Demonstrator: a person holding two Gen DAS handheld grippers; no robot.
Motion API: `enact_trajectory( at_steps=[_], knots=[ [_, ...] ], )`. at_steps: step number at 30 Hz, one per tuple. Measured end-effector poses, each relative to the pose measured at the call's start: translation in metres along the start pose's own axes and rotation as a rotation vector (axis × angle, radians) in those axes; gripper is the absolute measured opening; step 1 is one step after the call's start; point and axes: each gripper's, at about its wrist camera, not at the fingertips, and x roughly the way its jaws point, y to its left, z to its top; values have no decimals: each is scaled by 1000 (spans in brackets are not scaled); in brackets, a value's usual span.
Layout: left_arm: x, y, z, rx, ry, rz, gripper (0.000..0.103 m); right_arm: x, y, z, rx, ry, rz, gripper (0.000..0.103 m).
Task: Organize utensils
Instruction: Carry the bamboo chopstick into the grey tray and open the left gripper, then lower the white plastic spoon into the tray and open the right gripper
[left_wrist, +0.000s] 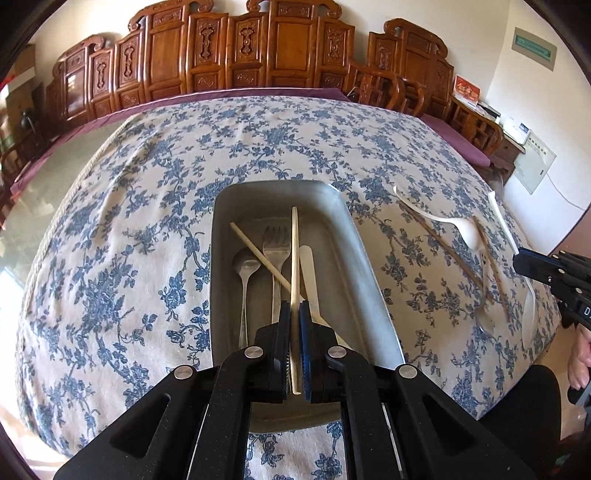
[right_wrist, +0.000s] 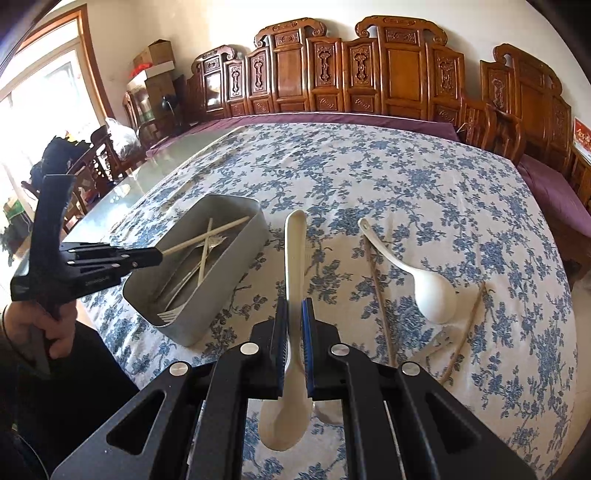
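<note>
My left gripper (left_wrist: 294, 308) is shut on a pale chopstick (left_wrist: 294, 258) held over the grey metal tray (left_wrist: 365, 266). In the tray lie a second chopstick (left_wrist: 258, 251), a metal fork (left_wrist: 276, 247), a metal spoon (left_wrist: 245, 269) and a white knife-like utensil (left_wrist: 308, 273). My right gripper (right_wrist: 294, 306) is shut on a white plastic spoon (right_wrist: 295, 258), held above the cloth right of the tray (right_wrist: 221, 280). The left gripper (right_wrist: 147, 256) also shows in the right wrist view.
On the floral tablecloth (left_wrist: 129, 240) right of the tray lie a white ceramic spoon (right_wrist: 424, 284), two brown chopsticks (right_wrist: 380, 295) (right_wrist: 469, 325) and a metal spoon (left_wrist: 484, 295). Carved wooden chairs (right_wrist: 369, 74) line the far side.
</note>
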Motion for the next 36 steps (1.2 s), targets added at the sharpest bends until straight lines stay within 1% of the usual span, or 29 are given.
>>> enact_trajectory(
  at_steps=[6,13,14,15,17,22,27,32,36],
  knots=[
    [10,2,-5,-7,12,-14,4,10,11,7,-10,14,5,9],
    [12,3,-5,-16,11,-26,4,20,26,17,-26,29,9,9],
    [11,3,-5,-14,9,-29,7,21,28,18,-28,30,10,9],
    [10,2,-5,-11,6,-30,14,22,31,20,-29,32,12,9],
    [6,2,-4,-5,-8,-28,20,24,36,23,-35,34,14,9],
    [-3,7,-5,-1,-35,-21,20,29,51,34,-47,33,28,9],
    [-12,21,-3,-21,-59,-10,20,39,65,47,-55,33,45,9],
    [-23,35,-1,-37,-93,24,20,53,83,59,-66,35,64,9],
    [-27,47,0,-51,-105,43,21,65,97,69,-69,35,79,9]
  ],
)
